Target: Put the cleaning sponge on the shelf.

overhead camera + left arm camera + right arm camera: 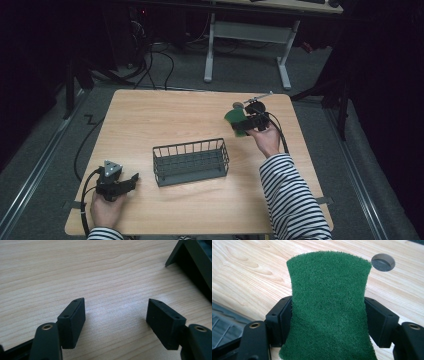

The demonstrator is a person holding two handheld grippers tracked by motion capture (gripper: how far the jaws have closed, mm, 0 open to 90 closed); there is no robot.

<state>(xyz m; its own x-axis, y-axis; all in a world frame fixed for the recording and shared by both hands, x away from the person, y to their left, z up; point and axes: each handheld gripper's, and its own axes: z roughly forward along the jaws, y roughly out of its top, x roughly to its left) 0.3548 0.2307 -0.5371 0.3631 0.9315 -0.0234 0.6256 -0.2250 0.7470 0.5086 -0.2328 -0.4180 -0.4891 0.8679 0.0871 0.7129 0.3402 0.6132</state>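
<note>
Pinching green scouring pad [328, 305] | fuzzy, waisted | right gripper [328, 320]

We see the green scrub pad [328, 307] cut off at the bottom edge, and the wire basket [192, 263] cut off beside the wooden table [75, 272].

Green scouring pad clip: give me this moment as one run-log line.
right tool: shut on green scouring pad, above table | left tool: open, empty, low over table | wire basket: empty, mid-table
</note>
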